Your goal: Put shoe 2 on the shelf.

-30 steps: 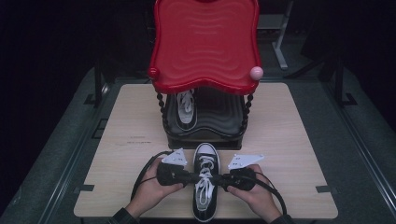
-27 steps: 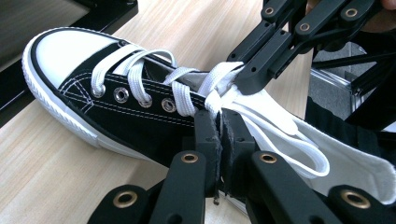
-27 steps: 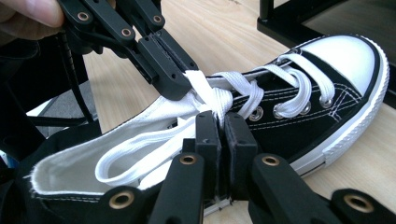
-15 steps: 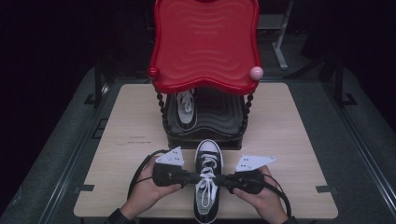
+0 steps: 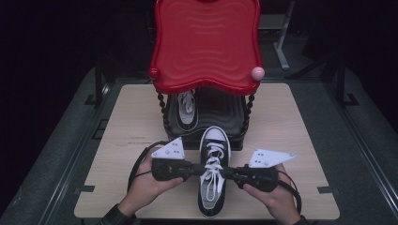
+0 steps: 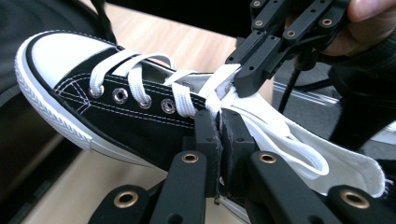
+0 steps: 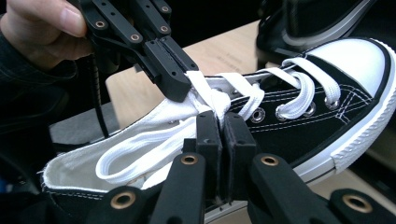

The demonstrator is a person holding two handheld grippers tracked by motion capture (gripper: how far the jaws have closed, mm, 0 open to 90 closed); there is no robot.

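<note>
A black-and-white sneaker [image 5: 213, 187] is at the table's front centre, toe toward the rack. My left gripper [image 5: 201, 169] comes in from its left and is shut on a white lace [image 6: 212, 95] near the knot. My right gripper [image 5: 224, 172] comes in from the opposite side, shut on the other lace end [image 7: 212, 100]. In the left gripper view my jaws [image 6: 219, 135] press together on the lace, with the right gripper [image 6: 245, 81] just beyond. The right gripper view mirrors this: jaws [image 7: 223, 135] closed on lace, left gripper [image 7: 180, 88] behind. The tongue [image 7: 116, 140] hangs open.
A rack with a red wavy top [image 5: 206, 47] stands at the back centre of the wooden table [image 5: 305, 140]. A second sneaker [image 5: 187, 112] sits on its black lower shelf. Beaded black posts [image 5: 164, 117] flank that shelf.
Both hands have risen with the laces in the jaws. The sneaker has come up with them and its toe now reaches closer to the rack.
</note>
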